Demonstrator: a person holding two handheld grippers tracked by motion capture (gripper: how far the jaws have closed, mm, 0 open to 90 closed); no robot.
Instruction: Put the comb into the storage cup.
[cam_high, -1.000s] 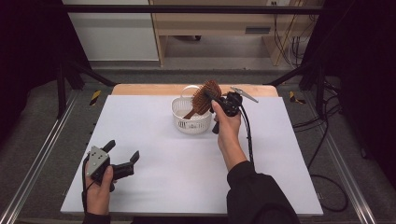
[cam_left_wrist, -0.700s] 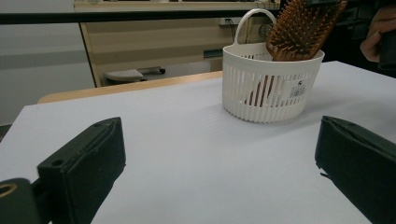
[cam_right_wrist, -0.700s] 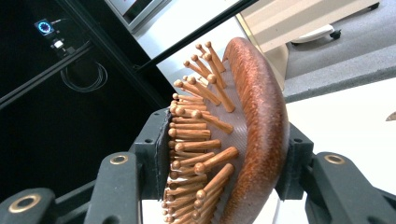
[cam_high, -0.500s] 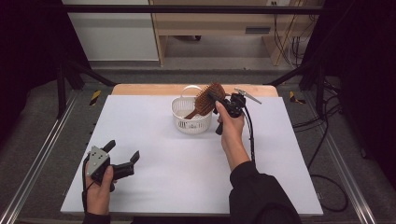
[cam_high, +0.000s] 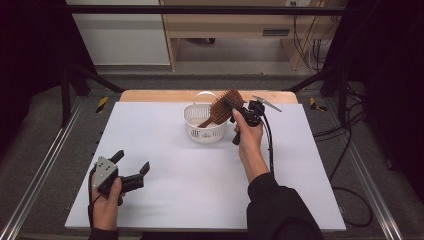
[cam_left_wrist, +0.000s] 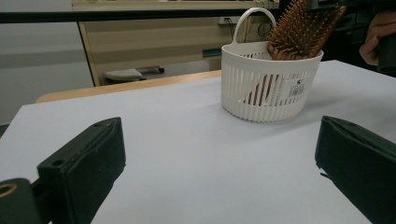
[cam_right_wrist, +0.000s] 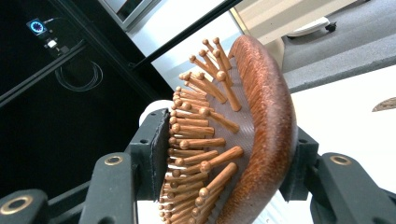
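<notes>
Now shifted a little toward the right compared with a second ago: right gripper with the wooden hairbrush, brush head a bit further over the far right rim of the white basket. Jaws of this gripper just been opening slightly, yet brush head between them in the right gripper view, one pad against the bristle tips, other pad against the smooth wooden back; gripping the brush, so far as visible. Handle end of the brush down inside the basket, head tilted up and out above the rim. Basket in the same place as before, at the far middle of the white table top, close to the far edge with the wooden strip.

Left gripper unchanged from the earlier picture, low over the near left part of the table, close to the near edge, jaws wide apart and holding nothing. Much bare table between the left gripper and the basket, also bare room to the right of the basket up to the right edge.
</notes>
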